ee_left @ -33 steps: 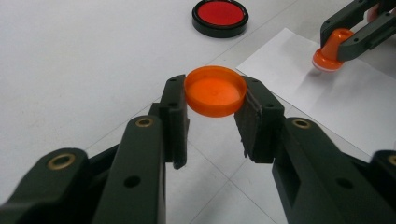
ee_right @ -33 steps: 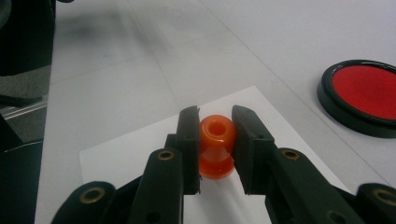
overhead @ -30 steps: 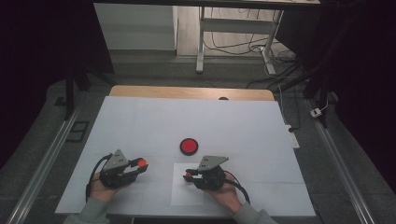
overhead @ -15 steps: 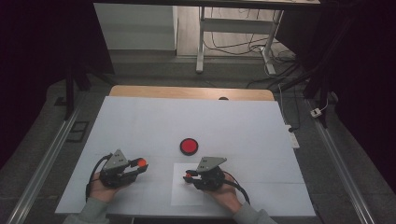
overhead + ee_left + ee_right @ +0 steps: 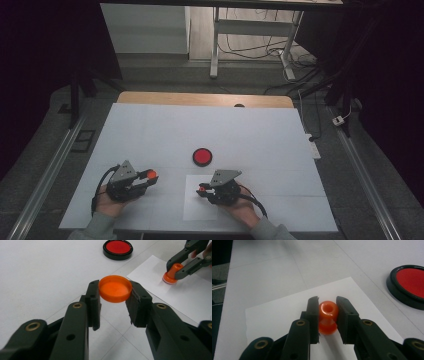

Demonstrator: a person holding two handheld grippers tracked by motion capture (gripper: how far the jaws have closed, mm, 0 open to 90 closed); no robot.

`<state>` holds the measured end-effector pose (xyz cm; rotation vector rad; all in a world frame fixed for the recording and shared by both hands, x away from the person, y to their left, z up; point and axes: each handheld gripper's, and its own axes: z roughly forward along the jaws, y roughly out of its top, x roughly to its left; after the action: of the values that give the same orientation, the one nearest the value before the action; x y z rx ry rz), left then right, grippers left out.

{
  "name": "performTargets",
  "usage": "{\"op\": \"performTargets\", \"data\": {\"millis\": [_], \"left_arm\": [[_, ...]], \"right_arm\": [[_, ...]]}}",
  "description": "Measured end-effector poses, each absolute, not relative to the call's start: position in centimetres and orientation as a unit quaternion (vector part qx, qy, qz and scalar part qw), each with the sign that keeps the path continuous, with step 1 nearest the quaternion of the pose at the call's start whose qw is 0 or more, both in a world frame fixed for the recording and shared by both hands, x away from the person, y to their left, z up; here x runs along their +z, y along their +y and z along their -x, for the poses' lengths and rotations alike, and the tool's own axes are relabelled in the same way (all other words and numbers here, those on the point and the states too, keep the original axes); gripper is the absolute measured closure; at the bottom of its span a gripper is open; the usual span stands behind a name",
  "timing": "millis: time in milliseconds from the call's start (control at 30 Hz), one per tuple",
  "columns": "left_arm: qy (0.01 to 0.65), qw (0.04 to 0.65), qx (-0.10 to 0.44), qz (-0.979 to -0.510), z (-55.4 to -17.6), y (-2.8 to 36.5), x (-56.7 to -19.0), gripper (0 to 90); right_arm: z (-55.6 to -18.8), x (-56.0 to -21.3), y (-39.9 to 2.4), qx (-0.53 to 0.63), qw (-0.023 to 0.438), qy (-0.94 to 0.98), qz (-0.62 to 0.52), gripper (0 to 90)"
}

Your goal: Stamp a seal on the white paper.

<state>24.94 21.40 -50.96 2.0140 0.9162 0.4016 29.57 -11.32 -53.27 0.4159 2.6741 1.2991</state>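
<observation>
High view shows my two hands at the near edge of the white table [image 5: 150, 130], each one with a pair of tongs. I see the left tongs [image 5: 115, 298] clenched on an orange cap [image 5: 115, 288], which is lifted above the table surface with its hollow side up. The jaws press on its rim from two opposite sides. The right tongs [image 5: 327, 315] are clenched on a small orange stamp [image 5: 327, 316]; they hold it by the narrow waist under its knob, and its base stands on the white paper sheet [image 5: 274, 315] that lies near the right hand. Far from both hands, about in the middle of the table, sits a round red ink pad [image 5: 202, 156] in a black case, with its lid off.

I judge that both orange pieces are light, hard plastic with a smooth and rather slippery surface. The cap is thin-walled, so too much squeeze could bend it or make it jump out sideways; the grip across the rim is good if it stays level. The stamp is stiffer, and the waist is the best place to hold, because the wider knob and base stop it from sliding up or down between the jaws.
</observation>
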Motion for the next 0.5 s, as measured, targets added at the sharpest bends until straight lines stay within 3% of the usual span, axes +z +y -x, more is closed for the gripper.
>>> {"op": "performTargets", "data": {"millis": [500], "left_arm": [[0.369,0.433,0.162,-0.807,-24.87,21.36,-50.89,64.8]], "right_arm": [[-29.31,-53.53,-11.39,0.439,0.079,0.884,-0.141,72.6]]}}
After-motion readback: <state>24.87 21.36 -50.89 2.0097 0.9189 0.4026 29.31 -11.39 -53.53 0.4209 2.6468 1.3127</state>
